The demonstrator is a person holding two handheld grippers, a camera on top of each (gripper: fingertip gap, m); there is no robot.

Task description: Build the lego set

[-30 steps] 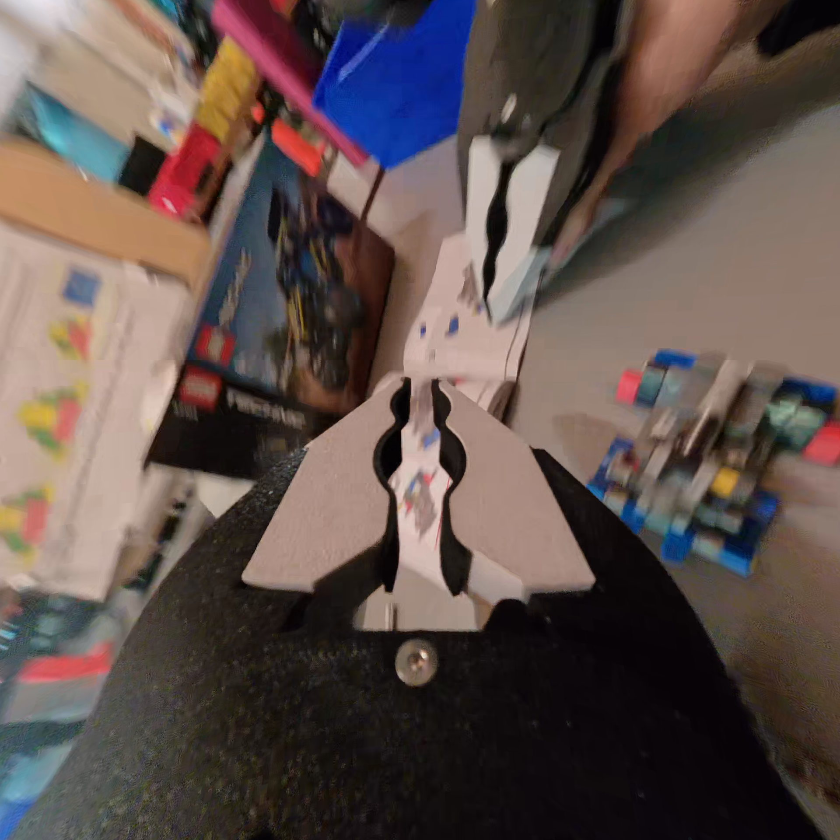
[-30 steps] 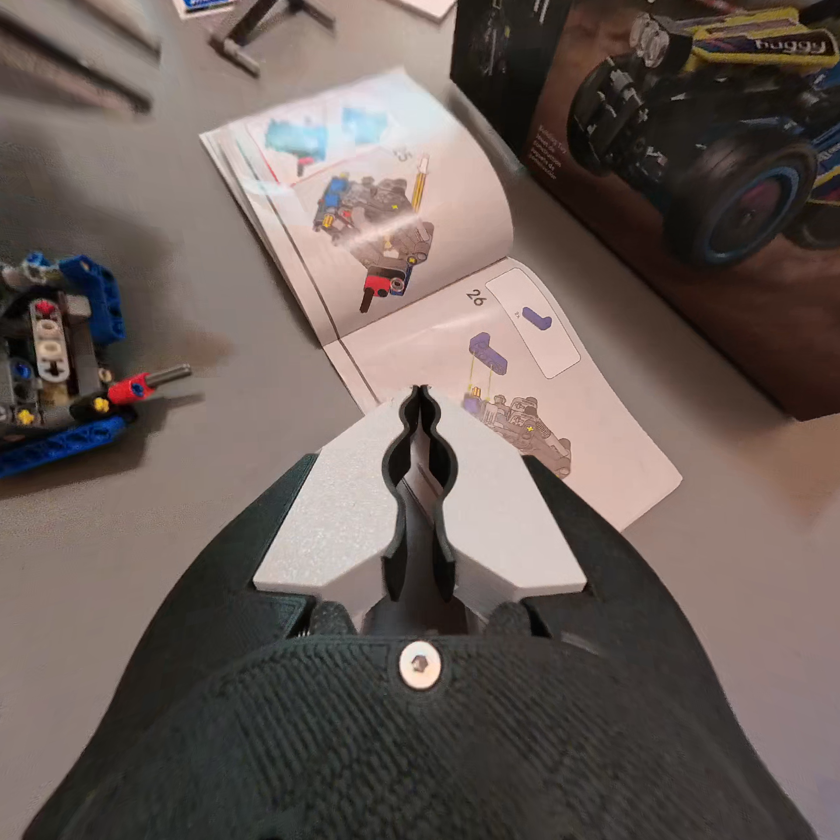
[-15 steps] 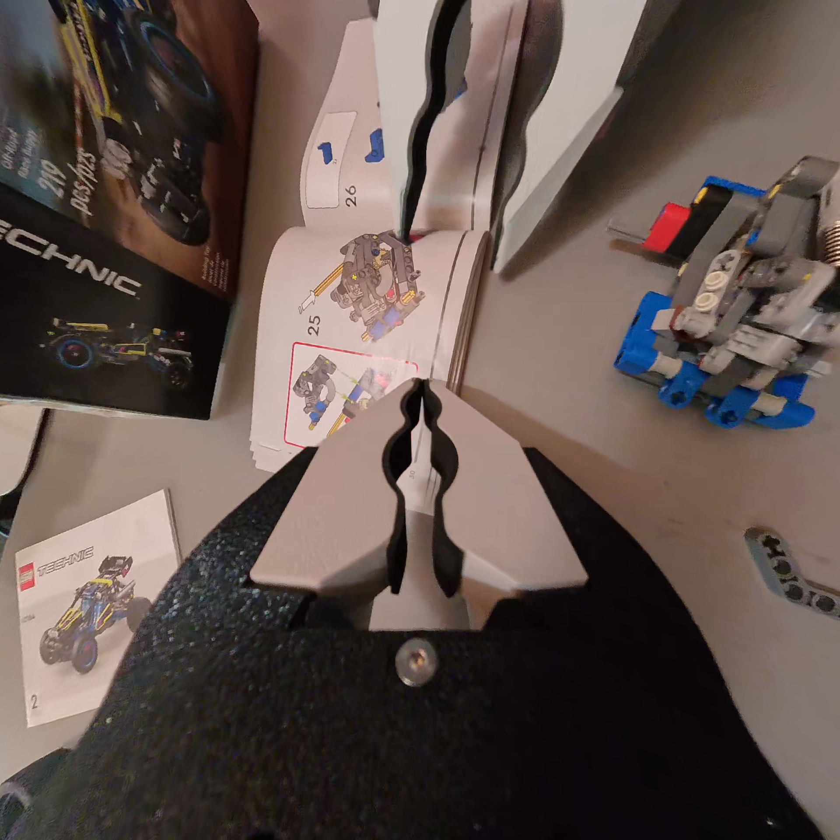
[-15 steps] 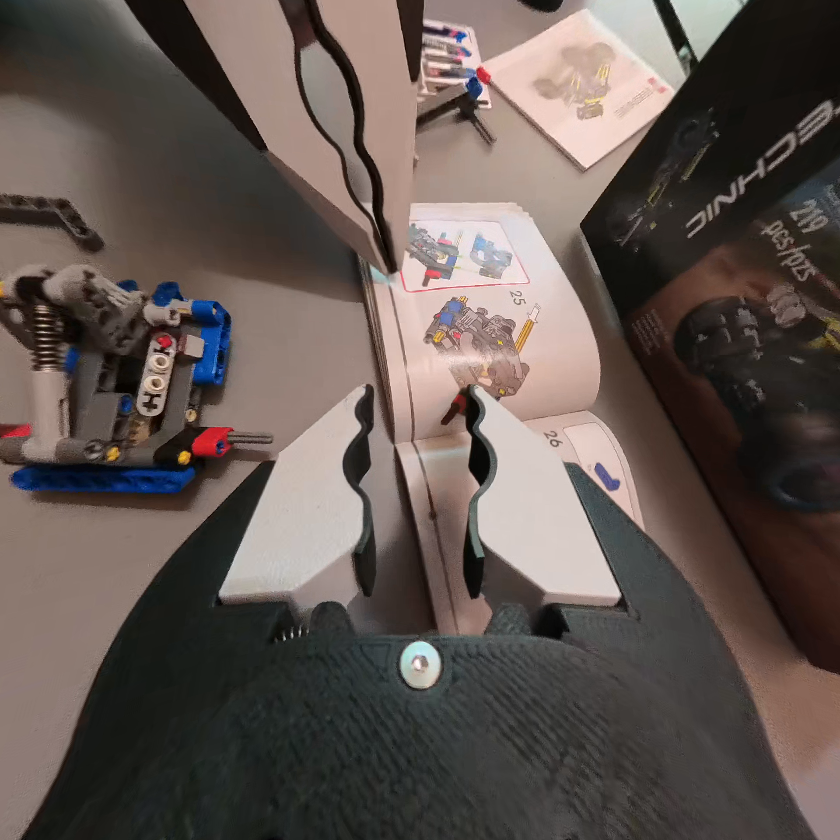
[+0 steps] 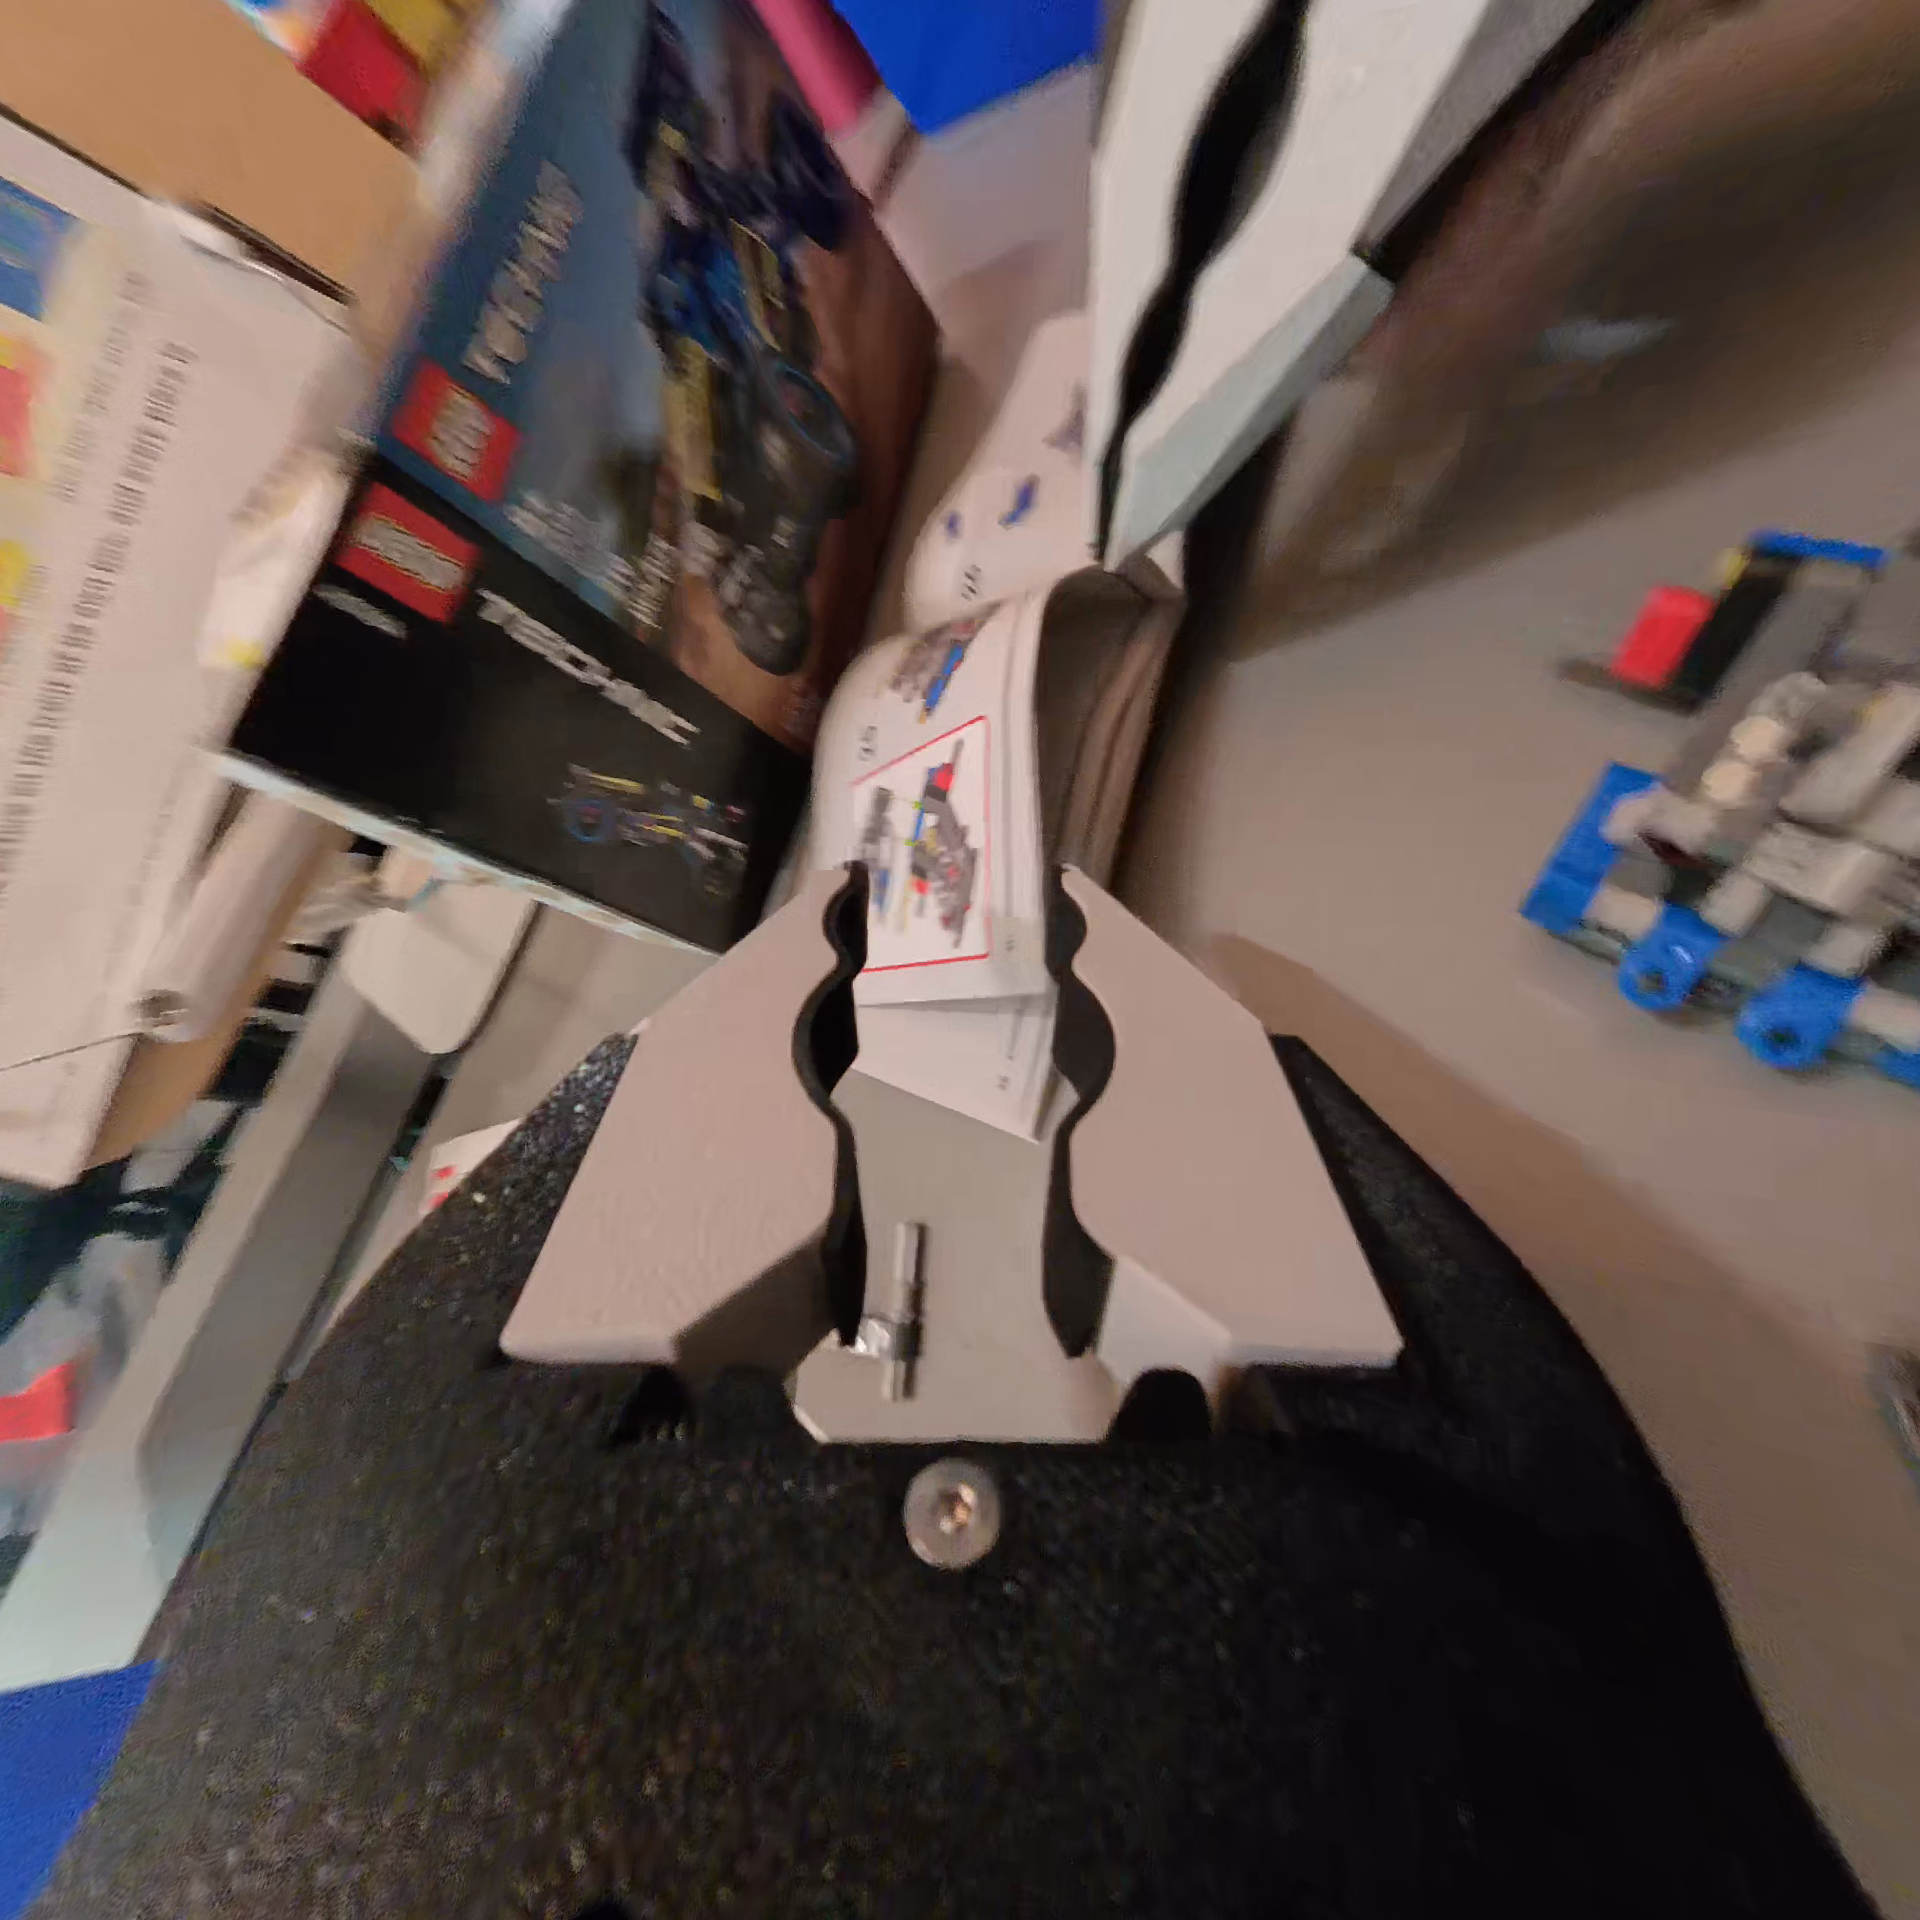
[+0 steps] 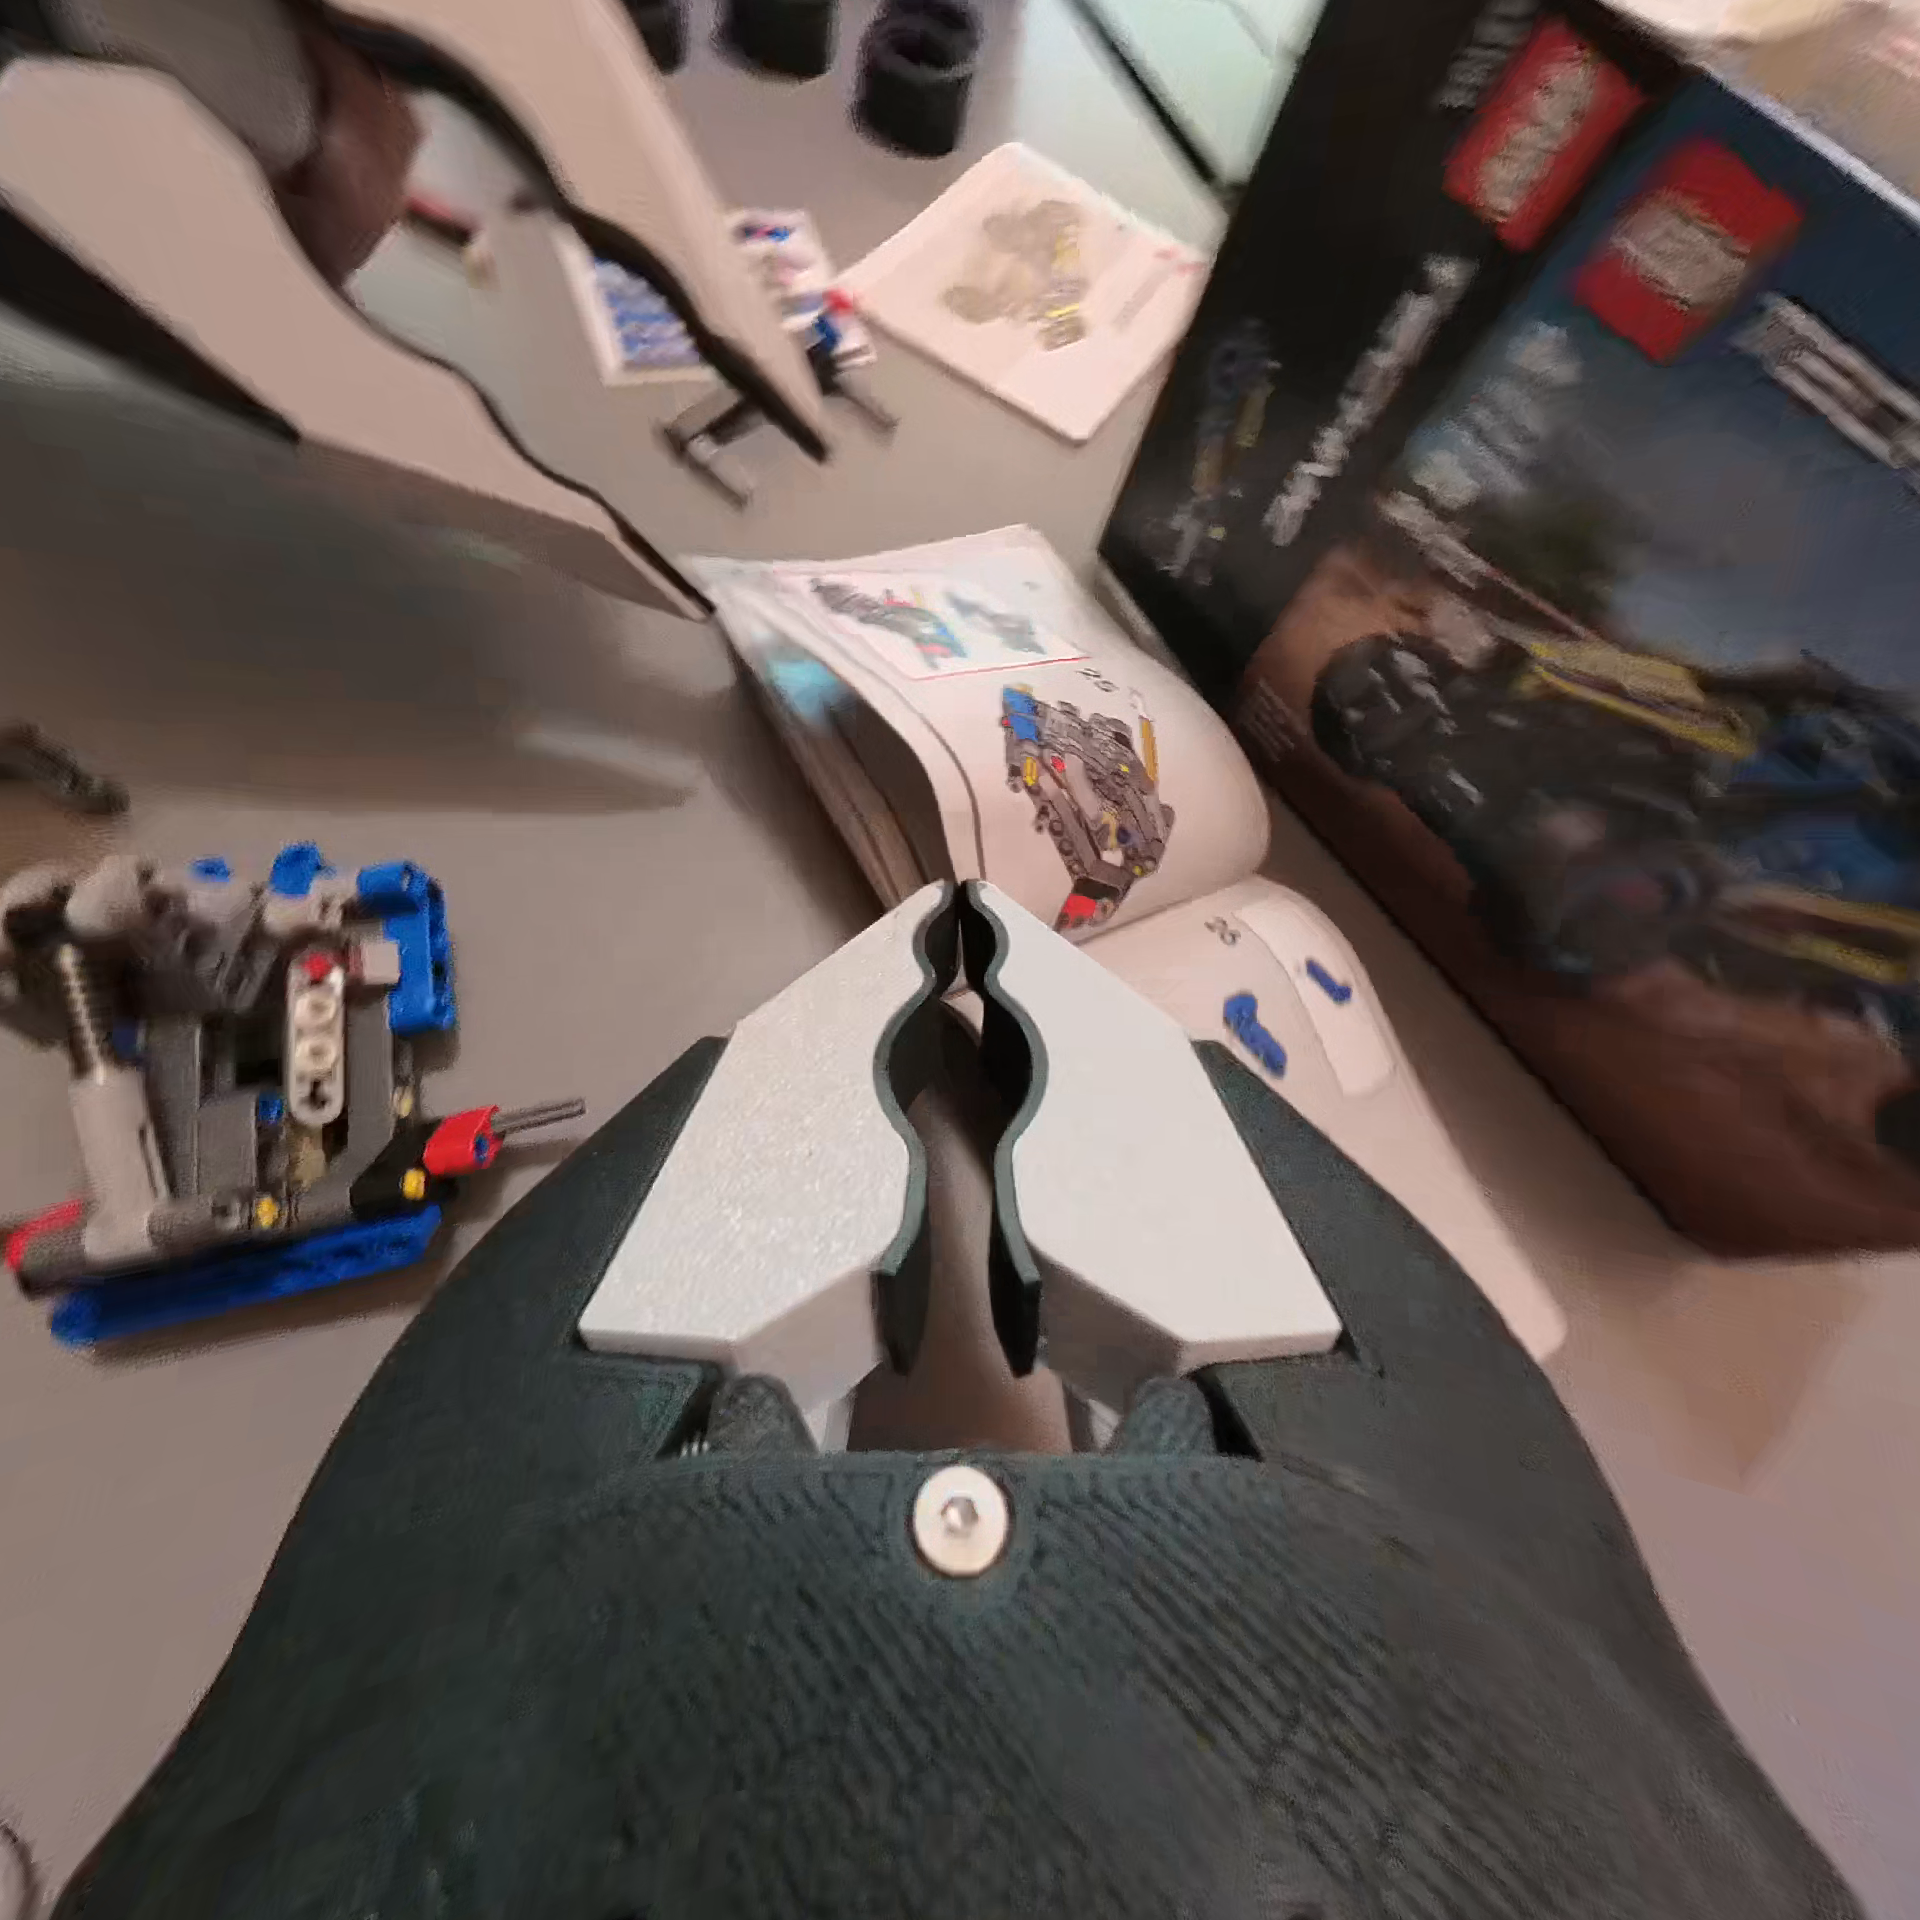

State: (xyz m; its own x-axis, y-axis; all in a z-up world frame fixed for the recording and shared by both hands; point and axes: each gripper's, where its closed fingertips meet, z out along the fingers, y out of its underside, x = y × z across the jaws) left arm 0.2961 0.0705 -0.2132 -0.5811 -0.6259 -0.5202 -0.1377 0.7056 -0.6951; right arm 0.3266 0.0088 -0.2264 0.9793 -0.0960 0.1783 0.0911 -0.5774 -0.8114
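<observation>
An open instruction booklet (image 5: 935,831) lies on the grey table beside a toy-car box (image 5: 623,520). My left gripper (image 5: 961,894) is open and empty, with its fingers spread just above the booklet's near edge. My right gripper (image 6: 958,899) is shut on the edge of a booklet page (image 6: 1091,790), which curls up from the stack. It also shows at the top of the left wrist view (image 5: 1117,520), with its tips at the raised pages. The open left gripper (image 6: 748,520) shows at the upper left of the right wrist view.
A part-built blue and grey brick model (image 6: 239,1060) stands left of the booklet and also shows in the left wrist view (image 5: 1766,852). The box (image 6: 1558,675) stands close on the right. A second booklet (image 6: 1039,291) and black tyres (image 6: 914,83) lie farther back. My right fingertips sit around 8 cm from my left ones.
My left gripper was shut at the booklet's edge and has opened. My right gripper was open around the booklet's edge and has shut on a page, which now curls upward.
</observation>
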